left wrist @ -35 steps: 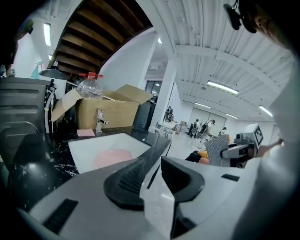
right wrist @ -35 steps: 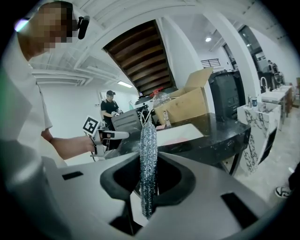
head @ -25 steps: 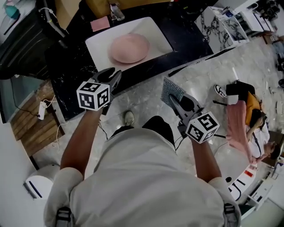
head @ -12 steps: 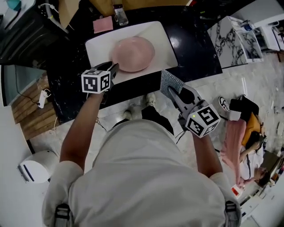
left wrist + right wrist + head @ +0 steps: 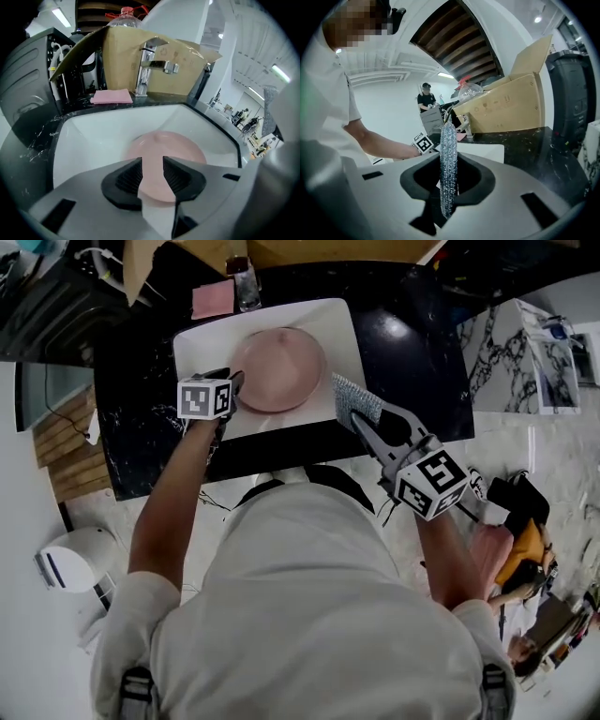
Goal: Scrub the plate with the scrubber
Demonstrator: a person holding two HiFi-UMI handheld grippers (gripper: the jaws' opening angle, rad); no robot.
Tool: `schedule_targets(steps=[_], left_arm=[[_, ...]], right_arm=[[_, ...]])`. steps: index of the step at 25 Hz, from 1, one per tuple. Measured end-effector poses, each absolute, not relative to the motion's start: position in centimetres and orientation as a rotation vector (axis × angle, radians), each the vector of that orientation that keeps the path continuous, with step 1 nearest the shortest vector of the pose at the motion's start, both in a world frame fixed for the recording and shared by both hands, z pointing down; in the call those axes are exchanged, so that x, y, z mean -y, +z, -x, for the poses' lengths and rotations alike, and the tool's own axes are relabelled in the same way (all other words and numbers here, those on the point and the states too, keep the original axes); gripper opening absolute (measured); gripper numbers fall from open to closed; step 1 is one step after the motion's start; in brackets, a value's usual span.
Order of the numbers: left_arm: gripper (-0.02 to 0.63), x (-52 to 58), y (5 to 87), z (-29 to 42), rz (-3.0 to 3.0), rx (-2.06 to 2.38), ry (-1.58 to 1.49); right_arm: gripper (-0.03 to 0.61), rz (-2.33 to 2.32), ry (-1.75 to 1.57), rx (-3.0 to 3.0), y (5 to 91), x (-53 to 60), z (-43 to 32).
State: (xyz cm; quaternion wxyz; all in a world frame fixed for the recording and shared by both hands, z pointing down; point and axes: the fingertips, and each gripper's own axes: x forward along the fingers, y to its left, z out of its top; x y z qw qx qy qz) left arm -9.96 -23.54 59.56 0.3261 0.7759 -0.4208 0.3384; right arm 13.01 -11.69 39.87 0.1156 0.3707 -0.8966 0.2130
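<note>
My left tongs (image 5: 233, 382), a second ago short of the sink (image 5: 202, 334) above the black table (image 5: 412, 362), now hang over the sink's near left side at the pink plate's (image 5: 277, 369) left rim. Their jaws have just been opening and stand apart, with nothing between them. The plate lies flat in the middle of the sink. My right tongs (image 5: 359, 424), earlier out over the floor, are now just beside the sink's right edge, clamped on the scrubber (image 5: 356, 401). The scrubber stands on edge, its long axis running out from the jaws and its free end pointing away from me.
</note>
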Motion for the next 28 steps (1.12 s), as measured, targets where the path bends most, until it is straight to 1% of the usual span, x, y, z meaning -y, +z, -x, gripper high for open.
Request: schedule_targets(steps=[9, 21, 25, 28], left_arm=[[0.146, 26.8, 65.3, 11.4, -1.883, 1.157, 1.034], [0.146, 28.9, 69.5, 12.0, -1.832, 1.139, 1.085], [0.137, 29.4, 70.3, 11.5, -1.838, 1.099, 1.099], [0.098, 29.4, 71.1, 11.2, -1.827, 1.072, 1.176]], right_arm=[[0.075, -0.943, 0.669, 2.621, 42.0, 14.2, -15.1], [0.075, -0.872, 0.689, 2.582, 43.1, 15.7, -16.5], [0.075, -0.873, 0.691, 2.571, 43.2, 15.9, -16.8], [0.075, -0.874, 0.695, 2.561, 43.5, 15.9, -17.2]])
